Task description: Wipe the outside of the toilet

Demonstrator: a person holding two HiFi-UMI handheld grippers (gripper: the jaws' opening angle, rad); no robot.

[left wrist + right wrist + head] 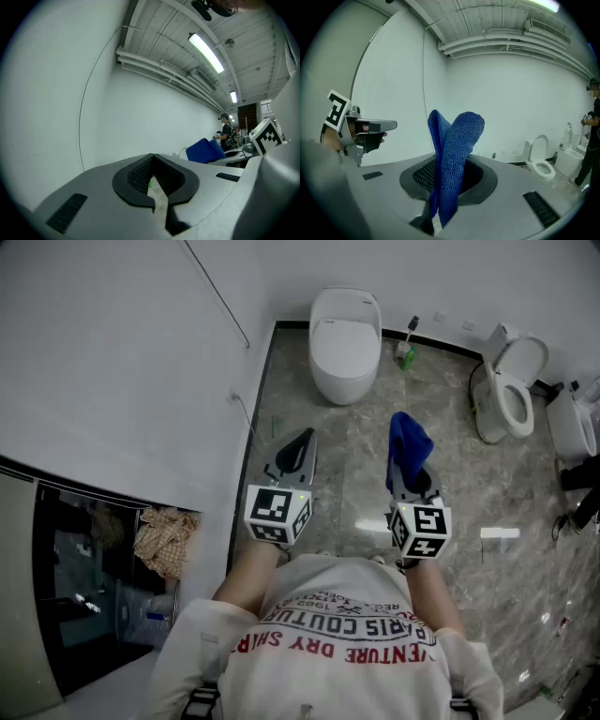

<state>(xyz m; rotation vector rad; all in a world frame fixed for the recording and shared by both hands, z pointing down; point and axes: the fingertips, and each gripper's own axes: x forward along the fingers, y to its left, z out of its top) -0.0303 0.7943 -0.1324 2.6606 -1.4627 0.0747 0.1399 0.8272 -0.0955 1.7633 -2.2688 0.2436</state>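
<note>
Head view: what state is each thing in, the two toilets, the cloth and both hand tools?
Oval toilet: lid down.
Right toilet: lid up.
Blue cloth: folded, standing upright, clamped.
Right tool: shut on the blue cloth.
Left tool: shut, nothing in it.

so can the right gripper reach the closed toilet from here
Probably, after a step forward: the right gripper holding the blue cloth is short of the closed toilet, but only bare floor lies between.
</note>
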